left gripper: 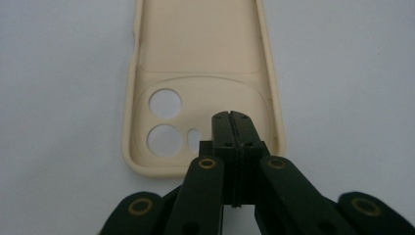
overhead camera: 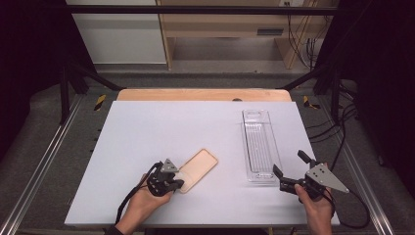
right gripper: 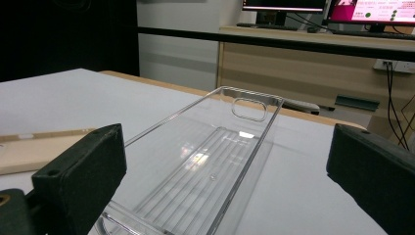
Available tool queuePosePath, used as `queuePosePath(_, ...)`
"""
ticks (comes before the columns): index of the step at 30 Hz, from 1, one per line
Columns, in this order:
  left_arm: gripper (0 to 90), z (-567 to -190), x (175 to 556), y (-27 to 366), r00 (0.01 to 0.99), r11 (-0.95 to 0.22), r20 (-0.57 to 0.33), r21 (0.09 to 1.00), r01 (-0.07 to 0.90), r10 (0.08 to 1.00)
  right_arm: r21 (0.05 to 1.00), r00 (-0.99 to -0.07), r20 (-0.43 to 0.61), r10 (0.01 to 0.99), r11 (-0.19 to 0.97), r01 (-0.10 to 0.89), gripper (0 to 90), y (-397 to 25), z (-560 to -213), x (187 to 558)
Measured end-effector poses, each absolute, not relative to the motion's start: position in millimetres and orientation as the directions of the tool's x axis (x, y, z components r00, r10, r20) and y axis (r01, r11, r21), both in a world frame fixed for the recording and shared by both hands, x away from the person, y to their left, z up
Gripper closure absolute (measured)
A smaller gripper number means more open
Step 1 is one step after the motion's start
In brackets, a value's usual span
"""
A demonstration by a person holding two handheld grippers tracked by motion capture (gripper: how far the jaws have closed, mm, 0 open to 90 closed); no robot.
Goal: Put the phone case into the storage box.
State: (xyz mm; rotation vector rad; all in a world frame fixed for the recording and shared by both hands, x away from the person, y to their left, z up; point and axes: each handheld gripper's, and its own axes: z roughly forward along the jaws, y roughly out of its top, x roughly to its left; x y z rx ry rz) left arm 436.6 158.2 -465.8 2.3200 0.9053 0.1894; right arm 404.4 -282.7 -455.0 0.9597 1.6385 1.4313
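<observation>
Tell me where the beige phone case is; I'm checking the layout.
In the high view, the beige phone case lies front-centre on the white table, at the left gripper, left of the clear plastic tray.

The left gripper [overhead camera: 180,183] sits low in the person's left hand [overhead camera: 147,200] with jaws pressed together, while the right gripper [overhead camera: 289,169] (held in the right hand [overhead camera: 315,205]) has jaws spread wide.

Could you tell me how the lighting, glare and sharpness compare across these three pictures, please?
High view: even light on the table, dark at both sides, and the clear tray is faint. Left gripper view: the beige phone case is evenly lit and fairly sharp, and the left tool shows little detail. Right gripper view: ceiling light glares off the tray floor, and the screens behind are washed out.
</observation>
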Motion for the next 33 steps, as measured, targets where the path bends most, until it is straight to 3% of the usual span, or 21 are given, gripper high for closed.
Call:
queuePosePath(20,90.0,-463,408,193,0.749,-0.567,-0.141,0.567,0.597,0.647,0.992,-0.445,-0.063,0.893,0.105,0.069,1.6,-282,-456,405)
queuePosePath(26,89.7,-459,403,197,0.754,-0.564,-0.100,0.601,0.566,0.649,0.992,-0.448,-0.068,0.891,0.110,0.069,1.6,-281,-456,405)
queuePosePath(31,79.4,-443,401,202,0.734,-0.492,-0.059,0.705,0.510,0.677,0.991,-0.447,-0.068,0.892,0.110,0.070,1.6,-281,-457,405)
queuePosePath(33,61.8,-438,402,203,0.728,-0.457,-0.055,0.746,0.485,0.683,0.991,-0.448,-0.069,0.891,0.113,0.072,1.6,-281,-457,405)
